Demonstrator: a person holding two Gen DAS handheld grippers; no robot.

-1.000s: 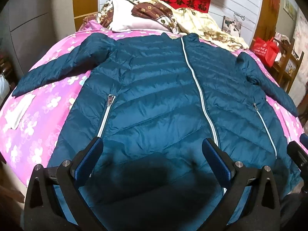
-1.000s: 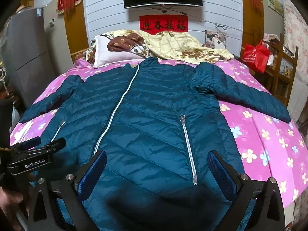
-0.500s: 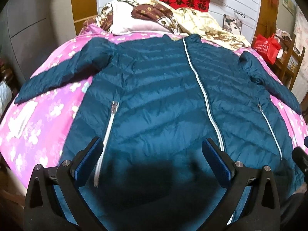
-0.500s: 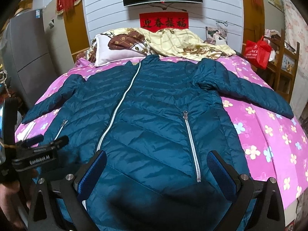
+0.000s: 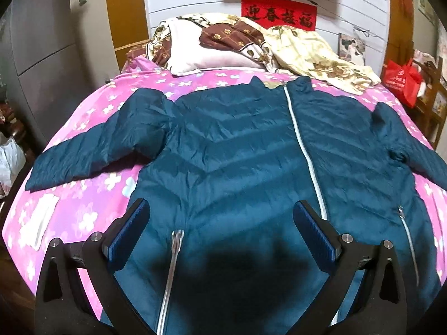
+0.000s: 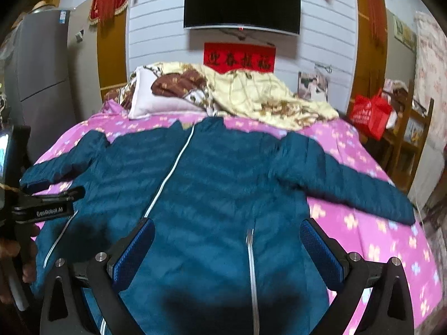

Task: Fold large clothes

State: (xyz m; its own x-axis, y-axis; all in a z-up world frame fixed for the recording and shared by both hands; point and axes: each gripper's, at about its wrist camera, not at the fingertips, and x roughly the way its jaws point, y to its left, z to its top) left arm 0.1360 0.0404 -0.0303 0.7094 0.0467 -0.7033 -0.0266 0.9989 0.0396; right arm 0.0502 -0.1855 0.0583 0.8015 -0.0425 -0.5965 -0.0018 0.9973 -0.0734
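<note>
Pink floral bedding (image 5: 92,195) covers a bed that fills both wrist views. On it lies a large teal quilted jacket (image 5: 237,162), front up, zipped closed with a pale centre zipper (image 5: 304,150) running from collar toward the near hem. Both sleeves are spread outward: one sleeve (image 5: 92,150) angles toward the left edge of the bed, the other sleeve (image 6: 346,178) reaches to the right. A silver pocket zipper (image 5: 171,265) lies between the fingers of the left gripper (image 5: 220,231), whose blue-padded jaws stand wide apart just above the jacket's lower part, holding nothing. The right gripper (image 6: 227,251) hovers over the other pocket zipper (image 6: 251,265), its jaws equally wide and empty. Beyond the collar are a white pillow (image 5: 212,55) and a crumpled cream and brown floral quilt (image 5: 304,53). On the white panelled wall hangs a red banner with dark characters (image 6: 239,58) under a dark screen (image 6: 241,2). A red bag (image 6: 368,114) sits on wooden furniture to the right.
</note>
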